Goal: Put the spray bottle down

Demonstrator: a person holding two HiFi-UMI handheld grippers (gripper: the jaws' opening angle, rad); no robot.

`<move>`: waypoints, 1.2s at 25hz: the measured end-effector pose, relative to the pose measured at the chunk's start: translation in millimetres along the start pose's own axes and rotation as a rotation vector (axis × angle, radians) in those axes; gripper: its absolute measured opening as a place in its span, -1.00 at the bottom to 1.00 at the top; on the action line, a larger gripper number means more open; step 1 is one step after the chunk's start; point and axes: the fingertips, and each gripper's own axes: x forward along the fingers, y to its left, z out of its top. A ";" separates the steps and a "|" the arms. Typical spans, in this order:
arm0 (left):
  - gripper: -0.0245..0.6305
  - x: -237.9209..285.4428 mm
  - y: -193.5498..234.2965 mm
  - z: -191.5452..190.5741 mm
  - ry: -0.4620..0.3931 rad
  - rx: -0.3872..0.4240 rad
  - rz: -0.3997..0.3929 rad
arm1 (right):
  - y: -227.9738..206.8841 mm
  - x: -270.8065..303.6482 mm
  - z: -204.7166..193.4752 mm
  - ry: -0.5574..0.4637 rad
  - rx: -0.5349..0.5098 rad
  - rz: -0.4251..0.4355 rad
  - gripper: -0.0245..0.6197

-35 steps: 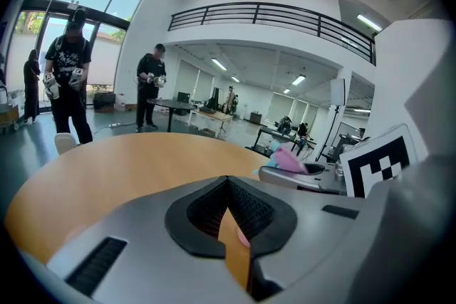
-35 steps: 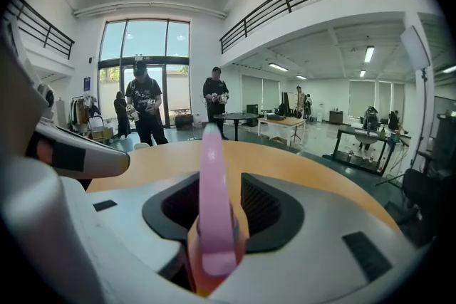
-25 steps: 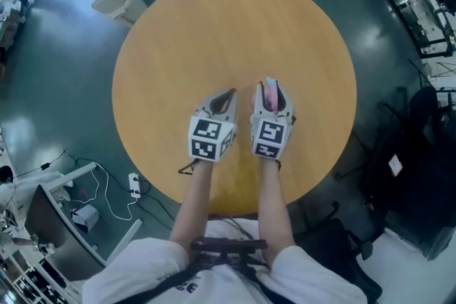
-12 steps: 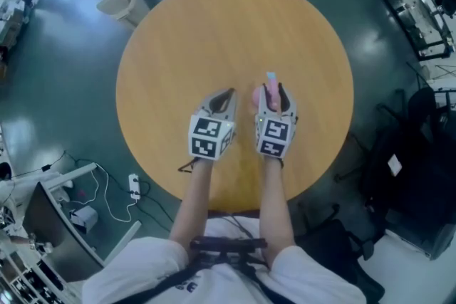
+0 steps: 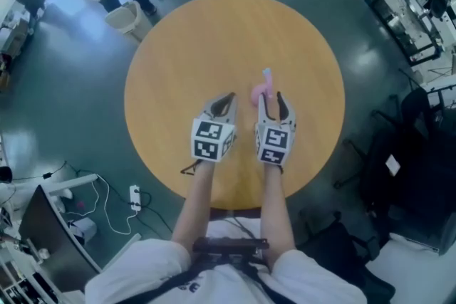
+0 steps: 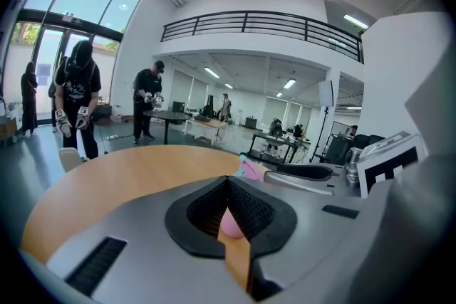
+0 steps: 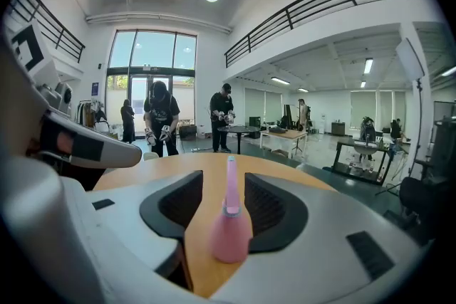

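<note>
Round wooden worktop point(image 5: 214, 39) bears the pink spray bottle point(image 7: 229, 231) upright between the opening fingers of our right gripper point(image 5: 270, 99), our left gripper point(image 5: 226, 99) fingers pressed together, so a crooked pull-back could clip and topple it.

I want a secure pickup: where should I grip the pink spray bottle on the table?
Probably the bulbous lower body of the spray bottle, approached level from the person's side: it stands upright on the table, and its tall nozzle tapers thin.
</note>
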 end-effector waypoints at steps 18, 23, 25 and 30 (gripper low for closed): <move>-0.92 -131.4 -22.0 67.2 -0.260 0.083 0.025 | 71.8 -118.6 88.2 -0.235 -0.042 0.103 -0.88; -0.92 -171.3 -33.2 81.3 -0.324 0.117 0.007 | 89.1 -150.1 108.2 -0.262 -0.042 0.092 -0.89; -0.92 -185.2 -38.2 86.1 -0.351 0.130 0.005 | 95.5 -160.4 112.2 -0.274 -0.052 0.094 -0.89; -0.92 -213.4 -43.3 96.5 -0.404 0.152 0.000 | 117.4 -180.9 122.8 -0.306 -0.092 0.120 -0.89</move>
